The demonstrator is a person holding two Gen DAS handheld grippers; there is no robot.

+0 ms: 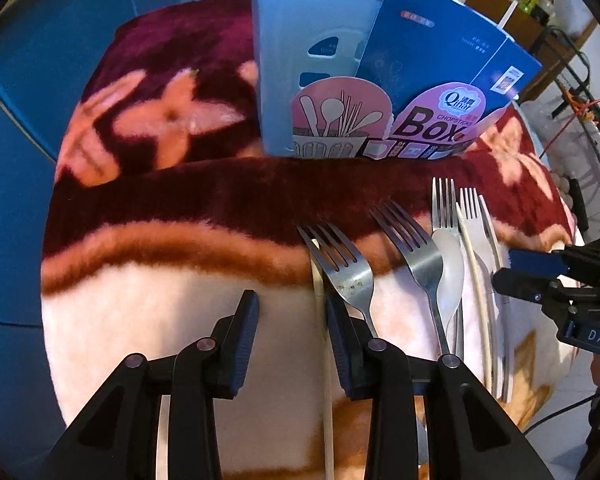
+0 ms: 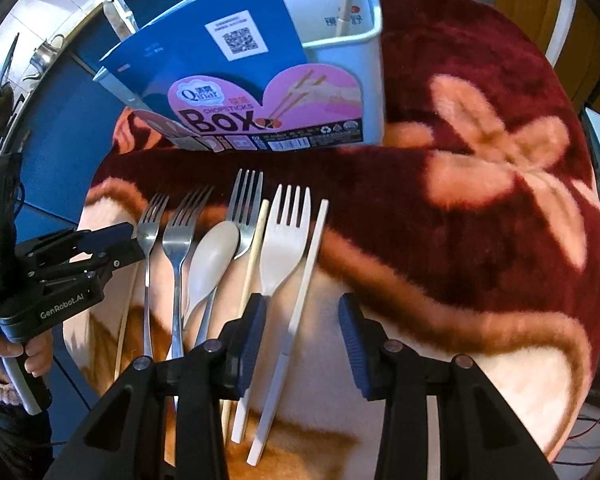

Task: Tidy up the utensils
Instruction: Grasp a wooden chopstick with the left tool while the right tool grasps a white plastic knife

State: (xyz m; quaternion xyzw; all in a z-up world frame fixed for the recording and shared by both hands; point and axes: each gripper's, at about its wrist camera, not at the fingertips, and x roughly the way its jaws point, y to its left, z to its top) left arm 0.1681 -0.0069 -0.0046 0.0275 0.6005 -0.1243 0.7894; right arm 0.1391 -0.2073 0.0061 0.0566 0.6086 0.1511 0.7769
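A light blue chopsticks box [image 1: 300, 52] [image 2: 340, 92] with a blue and pink label stands at the far side of a floral blanket. Utensils lie in a row before it: metal forks [image 1: 350, 272] [image 2: 178, 236], a pale spoon [image 1: 452, 272] [image 2: 210, 264], a white plastic fork [image 2: 282, 244] [image 1: 474, 216] and chopsticks [image 2: 254, 252]. My left gripper [image 1: 292, 308] is open, just left of the leftmost fork, over a chopstick [image 1: 320, 280]. My right gripper [image 2: 302, 308] is open, with a white chopstick [image 2: 306, 276] between its fingers.
The blanket [image 1: 160, 208] [image 2: 480, 200] covers a round table with blue cabinets behind. One chopstick [image 2: 346, 0] stands inside the box. Each gripper shows in the other's view: the right gripper in the left wrist view [image 1: 540, 276], the left gripper in the right wrist view [image 2: 112, 244].
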